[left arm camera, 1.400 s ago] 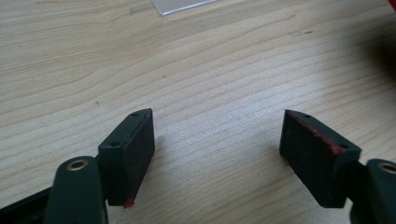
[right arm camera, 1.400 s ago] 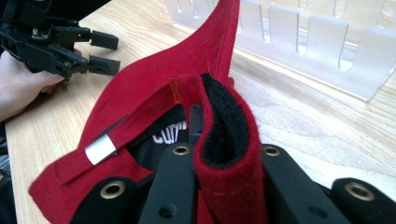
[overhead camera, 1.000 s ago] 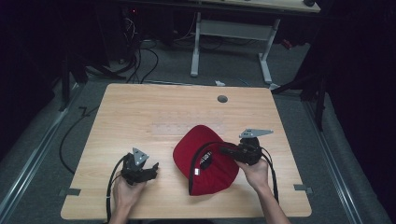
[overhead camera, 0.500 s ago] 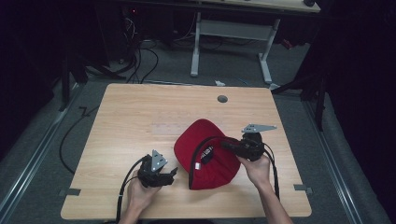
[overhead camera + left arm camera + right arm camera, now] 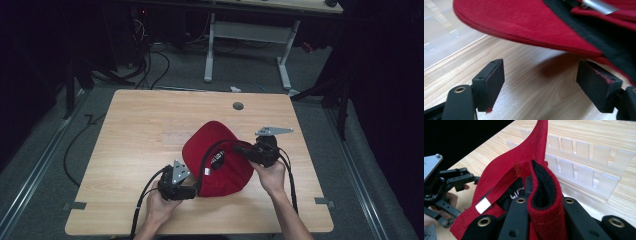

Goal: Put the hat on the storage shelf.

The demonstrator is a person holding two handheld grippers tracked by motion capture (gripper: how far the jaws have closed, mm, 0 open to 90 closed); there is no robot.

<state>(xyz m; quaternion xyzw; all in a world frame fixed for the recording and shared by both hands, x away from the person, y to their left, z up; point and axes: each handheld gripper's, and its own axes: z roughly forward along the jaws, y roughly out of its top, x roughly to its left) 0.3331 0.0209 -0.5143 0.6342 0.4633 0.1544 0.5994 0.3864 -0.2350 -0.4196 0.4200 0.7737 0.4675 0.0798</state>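
A red cap (image 5: 220,165) with black lining lies tilted on the wooden table (image 5: 140,125), its brim toward the far side. My right gripper (image 5: 236,148) is shut on the cap's back band and holds that side raised; in the right gripper view the jaws (image 5: 544,203) pinch the red band with black lining, and the red crown (image 5: 504,172) rises beyond. My left gripper (image 5: 194,192) stands open at the cap's near left edge. In the left gripper view its pads (image 5: 491,80) are wide apart over bare wood, just below the cap's edge (image 5: 524,27), touching nothing.
A clear slotted acrylic rack (image 5: 584,167) stands on the table beyond the cap, also seen as the rack (image 5: 446,32) in the left gripper view. A round cable hole (image 5: 238,106) sits near the far edge. Cables trail off the near edge from both grippers.
My left hand has moved right across the table up to the cap's near edge. The right gripper has lifted its side of the cap a little, tilting it more.
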